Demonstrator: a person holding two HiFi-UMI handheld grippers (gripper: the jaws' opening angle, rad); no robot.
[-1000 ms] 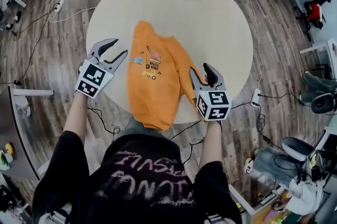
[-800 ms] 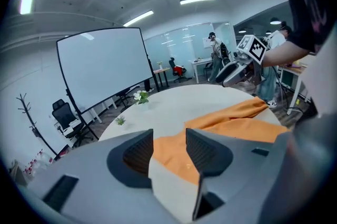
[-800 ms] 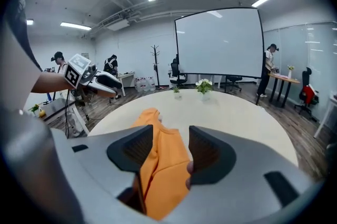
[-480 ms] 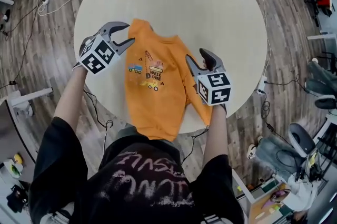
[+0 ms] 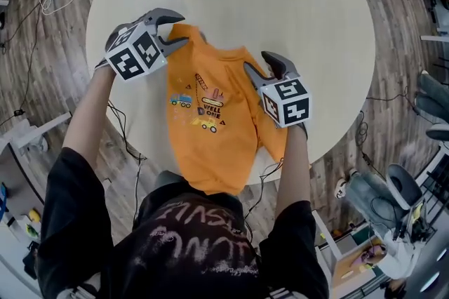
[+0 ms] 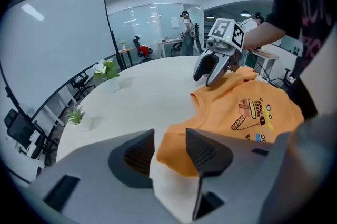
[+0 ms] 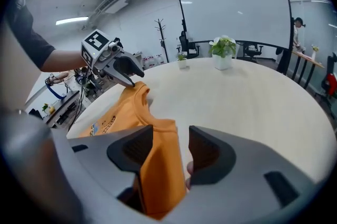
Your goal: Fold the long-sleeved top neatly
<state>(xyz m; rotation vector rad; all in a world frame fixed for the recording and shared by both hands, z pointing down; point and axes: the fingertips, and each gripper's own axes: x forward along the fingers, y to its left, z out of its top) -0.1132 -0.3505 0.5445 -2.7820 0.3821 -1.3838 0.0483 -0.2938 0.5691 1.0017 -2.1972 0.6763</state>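
An orange long-sleeved top (image 5: 210, 129) lies flat on a round beige counter (image 5: 302, 3), print side up. Its collar points toward the counter's far edge and its hem hangs over the near edge in front of the person. The print shows small vehicles and the words "WELL DONE".

The left gripper (image 5: 181, 29) sits at the top's left shoulder, near the counter's left edge. In the left gripper view its grey fingers (image 6: 202, 152) stand apart, and the orange shoulder corner lies in the gap between them, not clamped.

The right gripper (image 5: 258, 63) sits at the top's right shoulder, nearer the near right edge. In the right gripper view its fingers (image 7: 208, 152) are also spread, with a fold of orange fabric filling most of the gap. The cloth lies against the left finger, while a little space shows beside the right one.

The two grippers face each other across the collar, each showing in the other's view. Two small potted plants (image 7: 222, 52) stand well apart from the top at the counter's far edge.
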